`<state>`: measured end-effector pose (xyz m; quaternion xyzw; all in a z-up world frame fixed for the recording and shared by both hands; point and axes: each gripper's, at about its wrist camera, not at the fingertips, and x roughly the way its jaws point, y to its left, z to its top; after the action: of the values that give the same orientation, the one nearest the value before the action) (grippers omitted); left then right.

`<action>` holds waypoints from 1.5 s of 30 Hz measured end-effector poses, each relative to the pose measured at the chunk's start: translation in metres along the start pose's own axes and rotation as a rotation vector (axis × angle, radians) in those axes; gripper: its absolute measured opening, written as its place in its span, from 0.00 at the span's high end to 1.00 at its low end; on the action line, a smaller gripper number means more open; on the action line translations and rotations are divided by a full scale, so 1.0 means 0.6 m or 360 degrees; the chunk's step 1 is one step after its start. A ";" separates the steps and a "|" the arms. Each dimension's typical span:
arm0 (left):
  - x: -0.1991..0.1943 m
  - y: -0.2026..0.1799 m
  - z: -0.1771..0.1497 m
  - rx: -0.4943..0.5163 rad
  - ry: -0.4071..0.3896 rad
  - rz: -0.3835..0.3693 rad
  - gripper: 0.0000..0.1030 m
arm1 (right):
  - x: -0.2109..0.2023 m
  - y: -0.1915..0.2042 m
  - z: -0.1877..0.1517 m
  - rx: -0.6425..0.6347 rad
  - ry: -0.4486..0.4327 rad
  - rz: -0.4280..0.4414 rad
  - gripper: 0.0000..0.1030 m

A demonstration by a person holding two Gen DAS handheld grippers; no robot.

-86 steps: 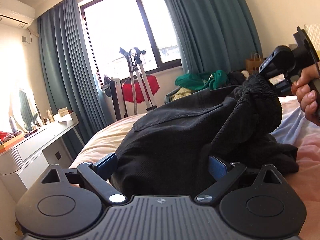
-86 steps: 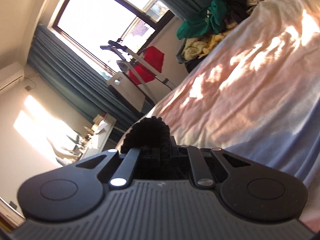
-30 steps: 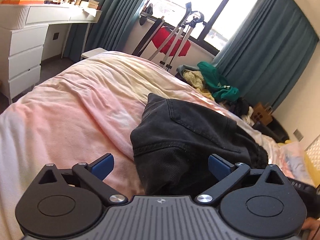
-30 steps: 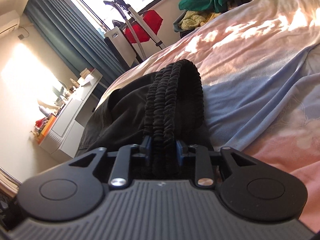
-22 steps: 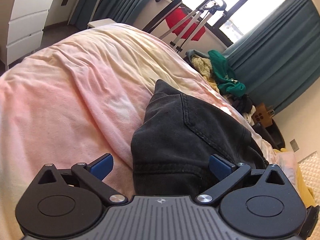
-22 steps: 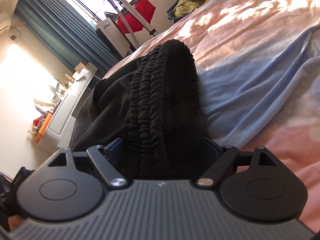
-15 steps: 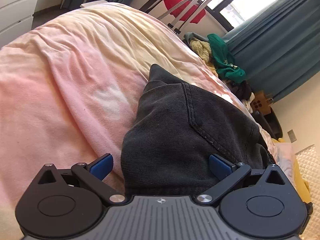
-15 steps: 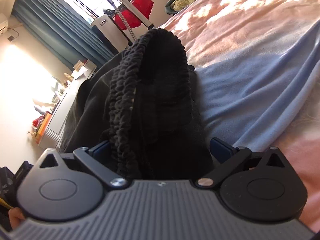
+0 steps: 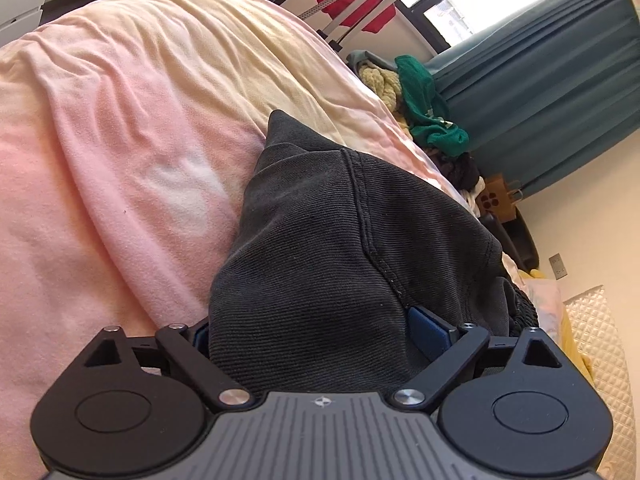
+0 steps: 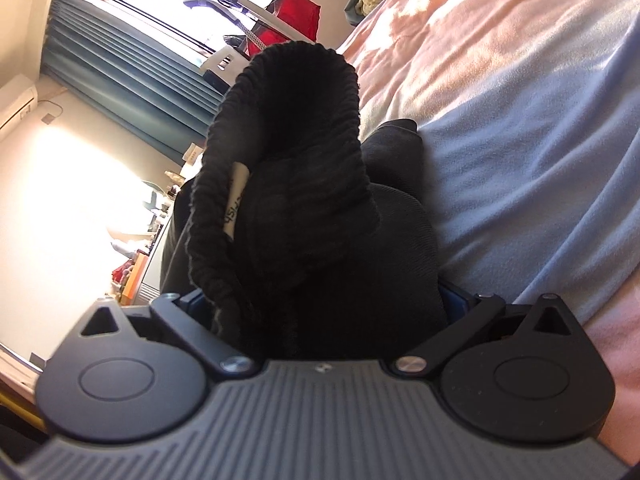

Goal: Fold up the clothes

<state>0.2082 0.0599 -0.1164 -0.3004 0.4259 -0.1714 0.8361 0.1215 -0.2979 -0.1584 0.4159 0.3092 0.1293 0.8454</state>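
Dark grey corduroy trousers (image 9: 352, 240) lie bunched on the pink bed cover (image 9: 120, 152). In the left wrist view the fabric fills the space between the blue pads of my left gripper (image 9: 316, 332), which is open wide around it. In the right wrist view the black elastic waistband (image 10: 288, 140) with a white label stands up between the jaws of my right gripper (image 10: 324, 300), which is also open wide. The fingertips are mostly hidden by the cloth.
A pile of green and yellow clothes (image 9: 416, 100) lies past the bed's far side by teal curtains (image 9: 540, 92). A clothes rack with a red garment (image 10: 296, 12) stands at the window. A white dresser (image 10: 148, 272) is at the left. A light blue patch of bedding (image 10: 520, 152) lies to the right.
My right gripper has opened and let go of the waistband, which now stands loose. The trousers came down onto the bed. My left gripper has pushed further into the cloth, with its jaws a little narrower.
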 end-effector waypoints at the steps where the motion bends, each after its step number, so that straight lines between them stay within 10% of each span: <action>1: -0.001 -0.004 -0.001 0.0025 -0.0005 0.0002 0.22 | -0.004 0.005 -0.002 -0.0014 -0.0012 -0.0012 0.11; 14: -0.043 -0.067 -0.040 0.0322 -0.0184 0.0119 0.52 | -0.070 0.088 -0.040 -0.0212 -0.0173 -0.0212 0.54; 29: -0.109 -0.267 -0.126 0.0517 -0.0116 -0.0046 0.57 | -0.293 0.106 -0.008 -0.0151 -0.0404 -0.0235 0.57; 45: 0.187 -0.698 -0.188 0.0830 0.0034 -0.0316 0.56 | -0.547 -0.085 0.238 -0.0007 -0.0878 -0.0458 0.57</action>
<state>0.1680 -0.3596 0.0353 -0.1135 0.3448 -0.3595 0.8596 -0.0449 -0.5748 0.0042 0.3854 0.1235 -0.1087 0.9080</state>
